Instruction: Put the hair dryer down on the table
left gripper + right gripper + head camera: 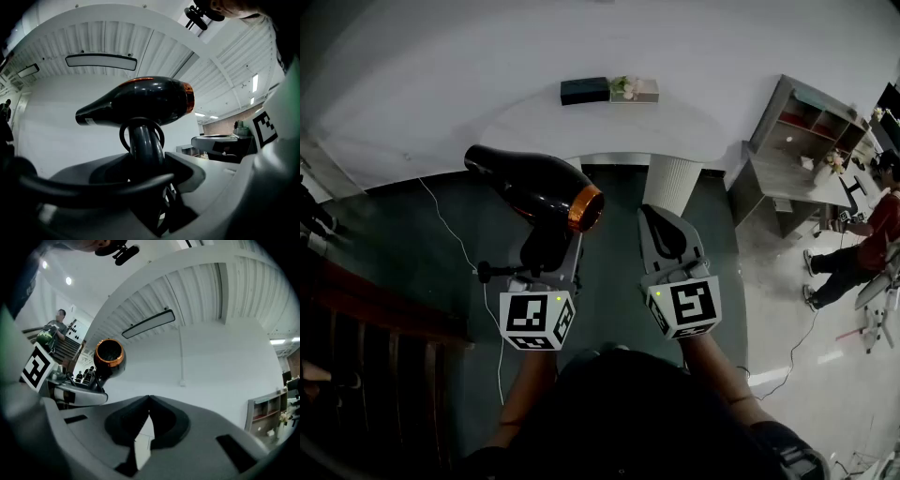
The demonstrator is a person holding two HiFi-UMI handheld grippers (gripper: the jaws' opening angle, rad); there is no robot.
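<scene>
A glossy black hair dryer (534, 187) with a copper ring at its rear end is held in the air, its nozzle pointing left. My left gripper (549, 251) is shut on its handle, with the body above the jaws. In the left gripper view the hair dryer (140, 101) fills the middle and its handle stands gripped between the left gripper (147, 161) jaws. My right gripper (659, 217) hovers beside it, shut and empty. The right gripper (149, 400) view shows its tips touching and the hair dryer (108, 355) to the left. The white round table (581, 127) lies ahead of both.
On the table's far edge sit a dark box (584, 90) and a small flower box (635, 89). A white ribbed pedestal (672, 183) carries the table. A thin cable (450, 234) runs over the dark green floor. A grey shelf unit (797, 141) and a seated person (862, 244) are at the right.
</scene>
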